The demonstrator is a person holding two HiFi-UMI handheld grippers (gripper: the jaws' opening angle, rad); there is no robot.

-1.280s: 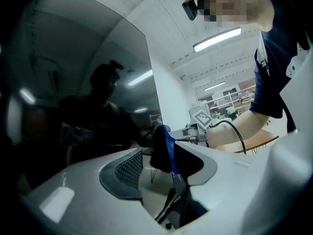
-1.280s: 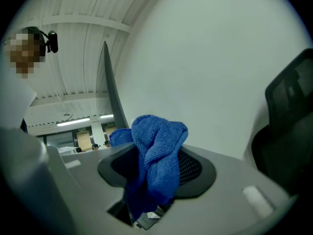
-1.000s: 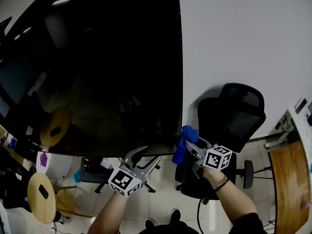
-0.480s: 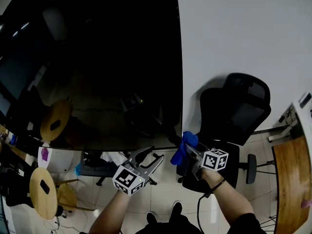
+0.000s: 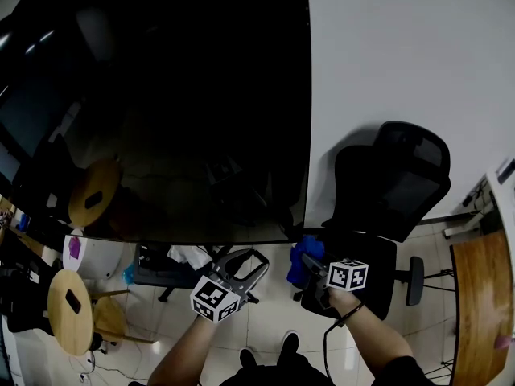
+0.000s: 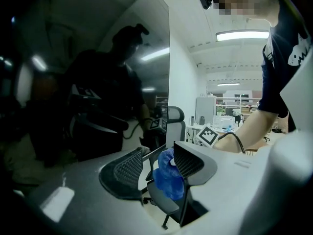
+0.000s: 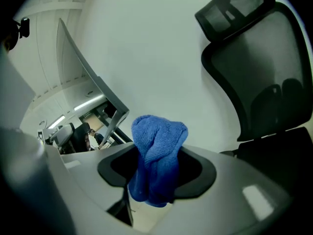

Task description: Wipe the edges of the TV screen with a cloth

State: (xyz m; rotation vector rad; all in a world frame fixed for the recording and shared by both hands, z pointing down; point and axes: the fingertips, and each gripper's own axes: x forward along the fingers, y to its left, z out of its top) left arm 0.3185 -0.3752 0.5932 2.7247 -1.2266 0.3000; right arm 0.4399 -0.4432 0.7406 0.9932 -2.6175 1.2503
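The large black TV screen [image 5: 161, 95] fills the upper left of the head view; its right edge runs down to a bottom right corner. My right gripper [image 5: 312, 265] is just below that corner, shut on a bunched blue cloth [image 5: 299, 256]. In the right gripper view the cloth [image 7: 156, 136] stands up between the jaws of my right gripper [image 7: 156, 166], with the TV [image 7: 93, 82] seen edge-on at the left. My left gripper [image 5: 251, 260] hangs under the TV's bottom edge, left of the cloth, open and holding nothing. The left gripper [image 6: 159, 153] shows the cloth [image 6: 168, 180] beyond its gap.
A black office chair [image 5: 394, 191] stands against the white wall [image 5: 402, 55] just right of the right gripper. A wooden desk [image 5: 479, 296] is at the far right. Round wooden stools [image 5: 68, 312] stand on the tiled floor at lower left.
Both grippers have sunk. The cloth has travelled down the TV's right edge to just below its bottom right corner. The left gripper stayed open under the bottom edge.
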